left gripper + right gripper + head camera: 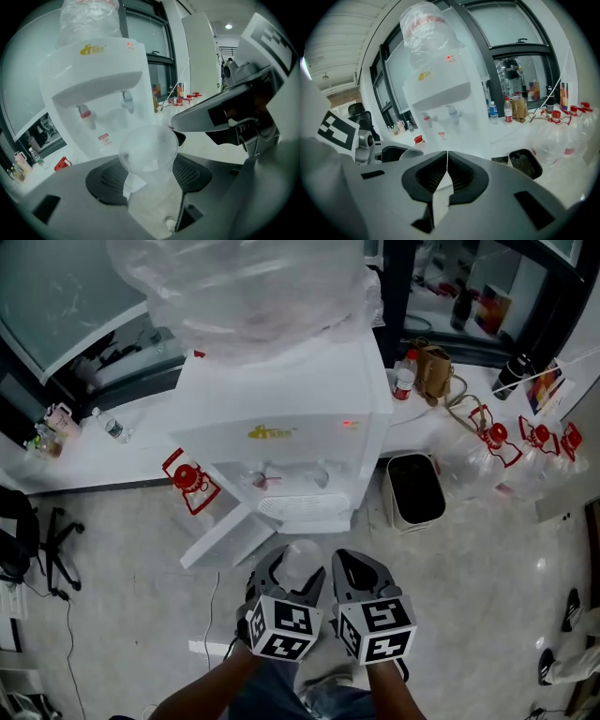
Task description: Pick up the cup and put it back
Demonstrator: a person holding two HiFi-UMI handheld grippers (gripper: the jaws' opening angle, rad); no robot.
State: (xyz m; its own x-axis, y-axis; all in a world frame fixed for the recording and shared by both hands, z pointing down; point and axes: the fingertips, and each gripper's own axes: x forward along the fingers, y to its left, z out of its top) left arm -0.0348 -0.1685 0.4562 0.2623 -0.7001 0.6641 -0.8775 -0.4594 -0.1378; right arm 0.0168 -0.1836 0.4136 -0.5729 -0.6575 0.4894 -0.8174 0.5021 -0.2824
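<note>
My left gripper (296, 570) is shut on a clear plastic cup (300, 557), held low in front of the white water dispenser (291, 427). In the left gripper view the cup (148, 150) sits between the two jaws of the left gripper (149, 165), its open mouth tipped toward the camera. The dispenser's red tap (85, 112) and blue tap (126, 99) are beyond it. My right gripper (349, 564) hangs just right of the cup, shut and holding nothing. In the right gripper view the right gripper (446, 157) has its jaws pressed together, and the cup (411, 153) shows at the left.
The dispenser's drip tray (305, 507) lies straight ahead, with its lower door (220, 535) swung open to the left. A dark-lined bin (414, 488) stands right of the dispenser. Several empty water bottles (487, 451) lie beyond it. An office chair (23, 531) is far left.
</note>
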